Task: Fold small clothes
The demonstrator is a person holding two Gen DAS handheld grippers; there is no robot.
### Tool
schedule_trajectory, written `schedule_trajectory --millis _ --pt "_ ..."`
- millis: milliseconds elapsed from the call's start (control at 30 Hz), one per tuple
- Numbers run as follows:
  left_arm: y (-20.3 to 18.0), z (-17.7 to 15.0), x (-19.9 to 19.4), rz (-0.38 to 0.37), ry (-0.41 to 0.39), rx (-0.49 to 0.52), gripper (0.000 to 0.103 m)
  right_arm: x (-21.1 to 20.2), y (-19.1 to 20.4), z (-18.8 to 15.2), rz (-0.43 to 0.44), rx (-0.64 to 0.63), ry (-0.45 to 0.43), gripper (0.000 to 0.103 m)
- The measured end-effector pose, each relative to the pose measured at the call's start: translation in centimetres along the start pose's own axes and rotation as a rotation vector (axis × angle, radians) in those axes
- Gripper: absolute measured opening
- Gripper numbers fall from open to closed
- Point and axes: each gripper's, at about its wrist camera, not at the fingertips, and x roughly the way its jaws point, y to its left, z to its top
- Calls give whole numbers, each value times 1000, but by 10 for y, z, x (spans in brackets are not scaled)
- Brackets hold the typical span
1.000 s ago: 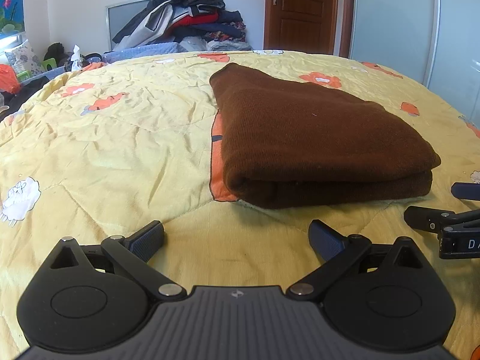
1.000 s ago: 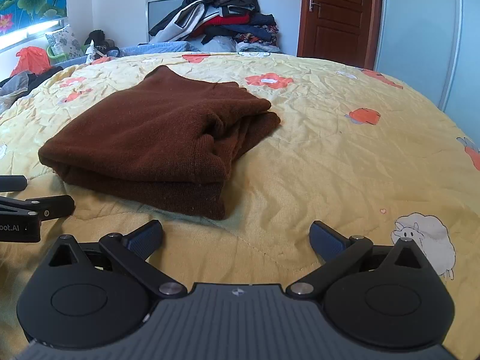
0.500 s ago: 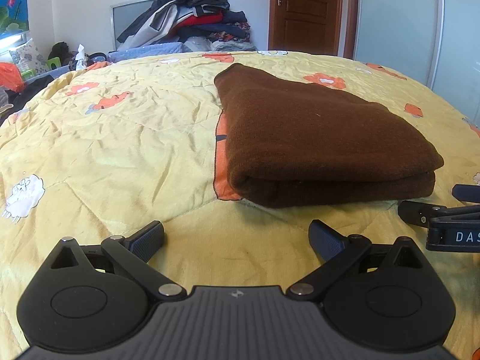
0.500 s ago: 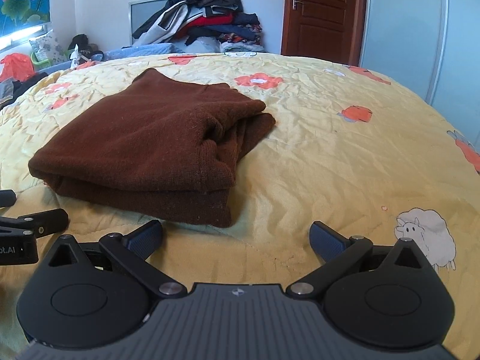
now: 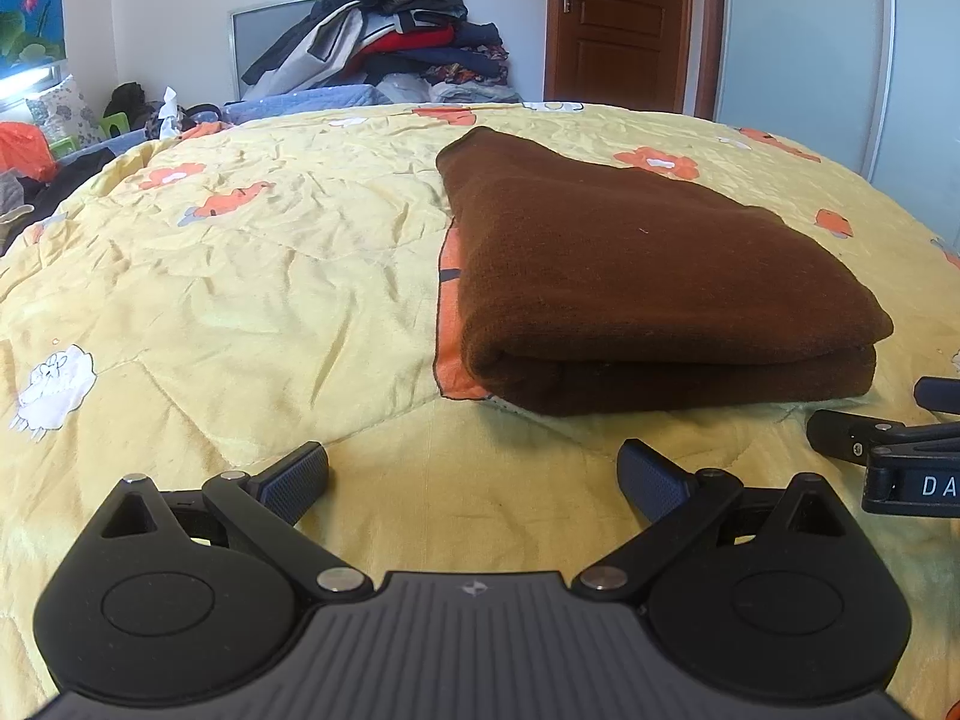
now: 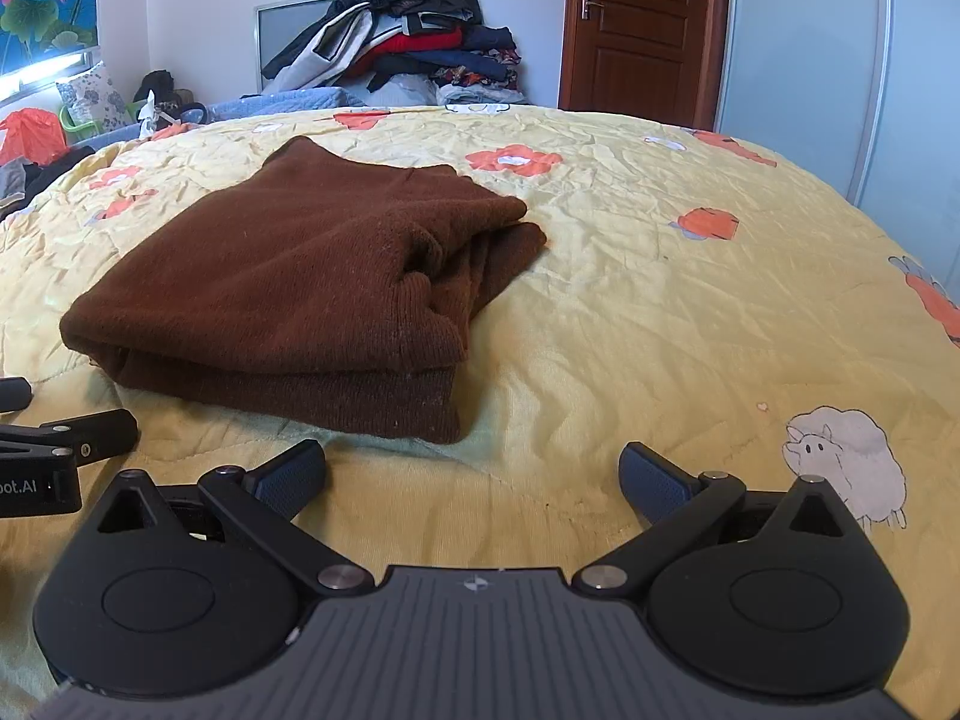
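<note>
Since a second ago both views have drifted slightly rightward across the bed, so the folded dark-brown knitted garment sits a little further left in each frame, and it hasn't itself changed shape. It lies folded on the yellow quilted bedspread with orange flowers and sheep, just ahead of both tools. My left gripper has its fingers spread wide with nothing between them, and my right gripper is the same, empty and apart.

I judge the fold essentially done. The risk is on the right side, where the layered edges look loose and bunched (seen best in the right wrist view). A careless nudge or snagged fingertip there could drag the top layer and undo the stack.
</note>
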Motion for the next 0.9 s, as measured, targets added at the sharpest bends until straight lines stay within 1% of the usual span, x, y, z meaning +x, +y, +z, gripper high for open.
schedule_trajectory --millis 200,267,300,367,400,467,500,533,567,600,633,667,700,733,767,800,833,867,900 --pt "1 0 0 1 1 -4 103 0 0 0 0 0 0 103" --pt "7 2 -3 -20 2 -31 103 -2 -1 -1 9 0 2 103" --pt "14 2 -6 -53 -5 -75 103 -4 -4 -1 27 2 5 103" --pt "35 2 -12 -164 -25 -208 103 -10 -16 1 98 54 15 103" --pt "46 2 -14 -216 -32 -293 103 -13 -25 5 151 107 29 103" --pt "65 2 -14 -327 -35 -453 103 -15 -49 14 306 275 67 103" --pt "71 5 -10 -379 -18 -511 103 -12 -61 18 394 365 93 103" --pt "74 11 -3 -412 10 -547 103 -7 -71 22 474 448 121 103" --pt "75 17 4 -424 35 -564 103 0 -78 27 531 512 141 103" --pt "74 24 12 -430 53 -569 103 7 -81 33 564 550 155 102" --pt "73 31 21 -444 66 -564 103 13 -82 39 577 562 167 102" --pt "72 36 31 -459 85 -555 102 21 -80 46 583 557 188 99" --pt "71 42 37 -470 83 -531 101 30 -77 53 591 542 222 94" --pt "68 48 44 -479 99 -503 94 42 -72 57 602 533 272 87" --pt "66 53 50 -492 122 -481 72 51 -69 61 628 528 284 84" --pt "66 56 57 -510 162 -476 53 59 -66 66 642 522 304 78" --pt "66 57 64 -504 201 -477 28 64 -64 70 652 518 314 72" --pt "66 57 65 -504 205 -473 24 70 -62 73 657 515 335 51" --pt "66 56 63 -498 205 -460 21 76 -58 75 656 498 358 34"
